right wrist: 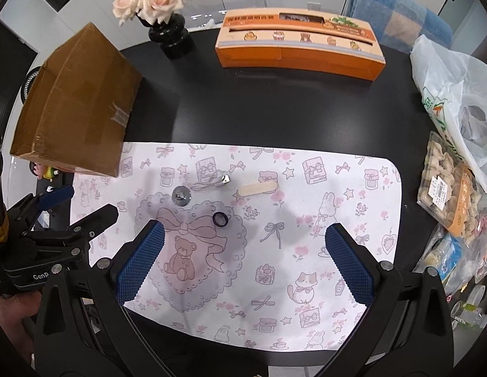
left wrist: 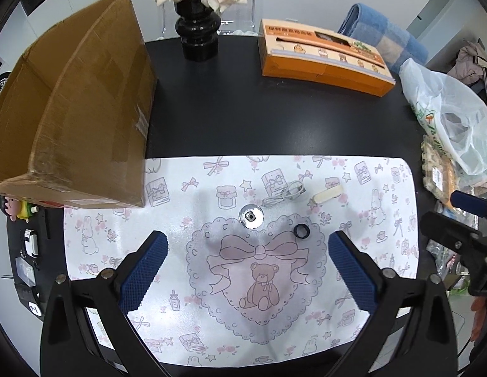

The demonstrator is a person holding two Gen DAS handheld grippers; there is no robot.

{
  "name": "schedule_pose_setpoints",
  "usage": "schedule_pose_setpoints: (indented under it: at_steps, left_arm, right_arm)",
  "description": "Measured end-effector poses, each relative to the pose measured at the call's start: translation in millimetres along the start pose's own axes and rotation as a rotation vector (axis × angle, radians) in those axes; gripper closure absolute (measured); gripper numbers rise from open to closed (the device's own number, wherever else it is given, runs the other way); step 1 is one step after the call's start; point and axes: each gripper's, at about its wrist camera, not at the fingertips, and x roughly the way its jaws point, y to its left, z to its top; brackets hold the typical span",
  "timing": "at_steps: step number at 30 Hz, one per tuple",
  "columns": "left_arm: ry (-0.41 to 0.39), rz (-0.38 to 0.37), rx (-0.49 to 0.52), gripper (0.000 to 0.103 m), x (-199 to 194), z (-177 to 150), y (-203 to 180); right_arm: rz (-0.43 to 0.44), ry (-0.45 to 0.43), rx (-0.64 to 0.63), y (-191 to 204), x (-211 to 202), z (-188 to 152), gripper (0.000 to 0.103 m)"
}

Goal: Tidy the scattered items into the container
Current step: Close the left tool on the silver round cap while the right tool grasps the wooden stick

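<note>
Both tools gape wide and hold nothing: left tool hovers over the printed mat, right tool alongside it.

Four small items lie near each other mid-mat, none touching:
- silver disc, flat, shiny metal, thin. Likely slippery and hard to lift off the mat; pinch across the rim.
- black ring, rigid, light; may roll. Grip across its outer wall.
- coiled white cable, limp and springy; take the bundle at its middle.
- pale stick, stiff, rounded ends, featherweight; take it across the narrow width.

Cardboard box, matte, taped, stands at the mat's left corner on the glossy black bench.
</note>
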Motion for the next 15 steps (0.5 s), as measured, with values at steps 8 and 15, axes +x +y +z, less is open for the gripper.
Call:
schedule_pose_setpoints:
  at_steps: [8,15]
  left_arm:
    - [0.039,0.006,-0.008,0.004,37.0,-5.3,3.3]
    - [0.066,0.018,-0.014,0.004,68.7,-10.4,5.4]
  right_arm:
    - [-0.006,0.054,-0.017,-6.9,37.7,2.0,0.000]
    - [-0.003,0.084,-0.055,-8.3,68.9,3.2,0.000]
